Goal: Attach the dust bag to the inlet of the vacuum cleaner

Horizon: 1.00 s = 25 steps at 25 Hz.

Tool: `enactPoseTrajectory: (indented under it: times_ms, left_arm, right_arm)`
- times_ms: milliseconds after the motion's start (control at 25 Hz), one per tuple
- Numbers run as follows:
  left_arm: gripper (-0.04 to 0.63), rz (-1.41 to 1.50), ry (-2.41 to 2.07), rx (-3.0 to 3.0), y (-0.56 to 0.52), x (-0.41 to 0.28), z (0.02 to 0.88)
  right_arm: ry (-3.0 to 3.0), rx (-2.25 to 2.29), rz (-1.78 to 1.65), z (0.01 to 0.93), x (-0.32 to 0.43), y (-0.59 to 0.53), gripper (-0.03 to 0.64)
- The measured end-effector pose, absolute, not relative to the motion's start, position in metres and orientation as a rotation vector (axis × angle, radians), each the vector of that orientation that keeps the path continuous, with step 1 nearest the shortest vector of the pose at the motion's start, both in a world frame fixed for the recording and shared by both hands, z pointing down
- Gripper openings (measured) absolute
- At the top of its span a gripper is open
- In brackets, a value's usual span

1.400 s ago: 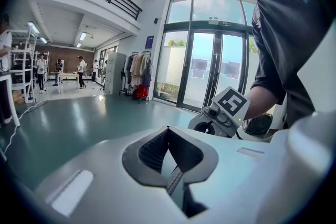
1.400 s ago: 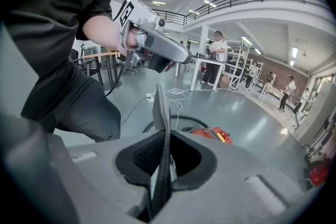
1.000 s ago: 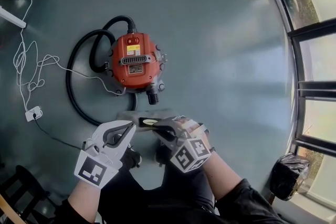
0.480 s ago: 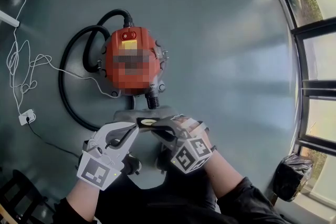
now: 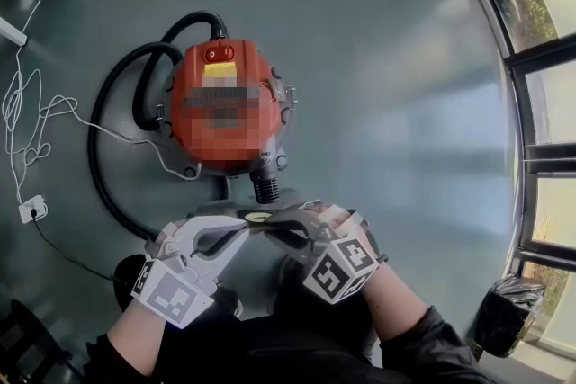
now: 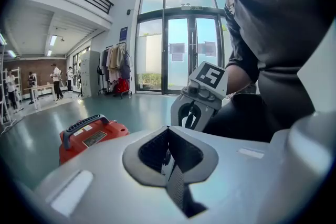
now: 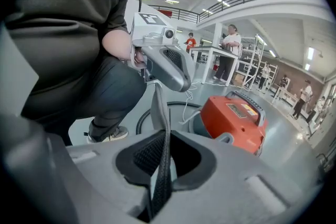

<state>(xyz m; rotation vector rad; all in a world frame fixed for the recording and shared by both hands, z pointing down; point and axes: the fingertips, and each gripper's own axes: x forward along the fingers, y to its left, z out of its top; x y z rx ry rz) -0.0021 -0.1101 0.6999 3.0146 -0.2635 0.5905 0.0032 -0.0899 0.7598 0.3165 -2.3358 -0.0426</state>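
Note:
The orange vacuum cleaner (image 5: 225,108) stands on the floor, its dark ribbed inlet (image 5: 265,186) pointing toward me. Just in front of the inlet I hold the dust bag (image 5: 209,208) by its flat dark collar (image 5: 258,217), grey cloth hanging under it. My left gripper (image 5: 241,230) is shut on the collar's left edge and my right gripper (image 5: 275,226) on its right edge. In the left gripper view the left gripper (image 6: 168,157) pinches a thin strip, with the vacuum cleaner (image 6: 89,136) beyond. The right gripper (image 7: 163,165) clamps the same thin collar (image 7: 159,113) edge-on.
A black hose (image 5: 106,148) loops round the vacuum's left side. A white cable (image 5: 36,117) runs to a socket block (image 5: 31,209) on the floor at left. Window frames (image 5: 540,103) line the right, with a black bagged bin (image 5: 508,319) below. Several people stand far off.
Both grippers have sunk with the bag collar between them. The vacuum cleaner now looks larger and nearer, and the collar sits closer to its inlet.

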Motion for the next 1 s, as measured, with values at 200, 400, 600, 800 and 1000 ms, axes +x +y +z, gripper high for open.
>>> enactPoseTrajectory:
  times_ms: [200, 400, 600, 800, 1000]
  left_arm:
    - [0.018, 0.611, -0.231, 3.044, -0.104, 0.001, 0.726]
    - [0.069, 0.697, -0.135, 3.095, -0.096, 0.007, 0.746]
    - [0.143, 0.769, -0.067, 3.107, -0.094, 0.009, 0.764]
    - [0.186, 0.788, -0.014, 3.103, -0.097, 0.007, 0.768]
    - [0.154, 0.685, -0.141, 3.145, -0.131, 0.003, 0.742]
  right_arm:
    - [-2.335, 0.329, -0.081, 0.778, 0.005, -0.092, 0.02]
    - [-2.338, 0.326, -0.099, 0.783, 0.008, -0.092, 0.02]
    - [-2.308, 0.313, -0.136, 0.791, 0.015, -0.093, 0.02]
    - [-2.307, 0.339, -0.128, 0.793, 0.022, -0.102, 0.02]
    - [-2.301, 0.343, -0.131, 0.796, 0.027, -0.11, 0.02]
